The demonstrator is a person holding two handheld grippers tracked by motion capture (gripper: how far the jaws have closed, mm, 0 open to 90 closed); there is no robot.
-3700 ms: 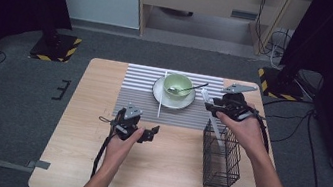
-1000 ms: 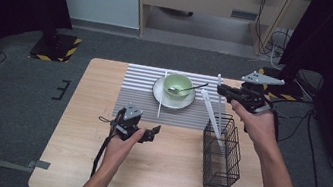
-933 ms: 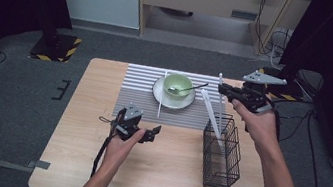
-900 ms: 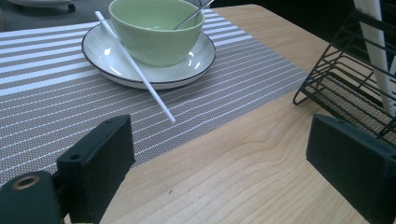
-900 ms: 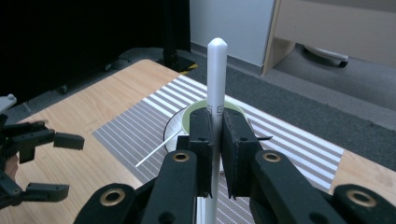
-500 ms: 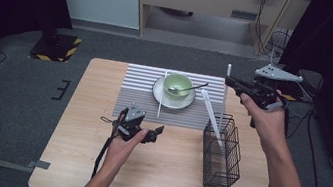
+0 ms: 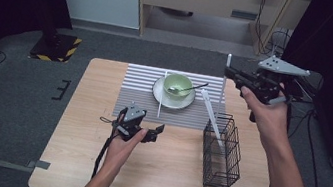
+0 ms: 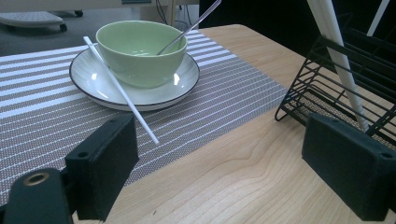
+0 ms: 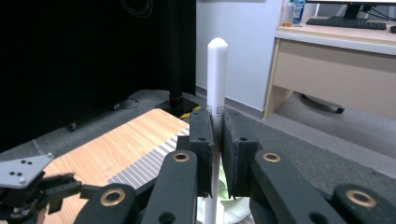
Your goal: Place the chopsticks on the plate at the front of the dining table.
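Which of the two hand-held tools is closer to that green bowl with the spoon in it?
Left, as far as the high view shows. The left tool sits open just in front of the green bowl; the right tool is raised off to its right, gripping a white chopstick.

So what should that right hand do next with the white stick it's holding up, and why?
Probably carry it over the black wire basket and lower it in. The right tool is clamped on the white stick, held upright above the table, and a matching stick already leans inside the basket.
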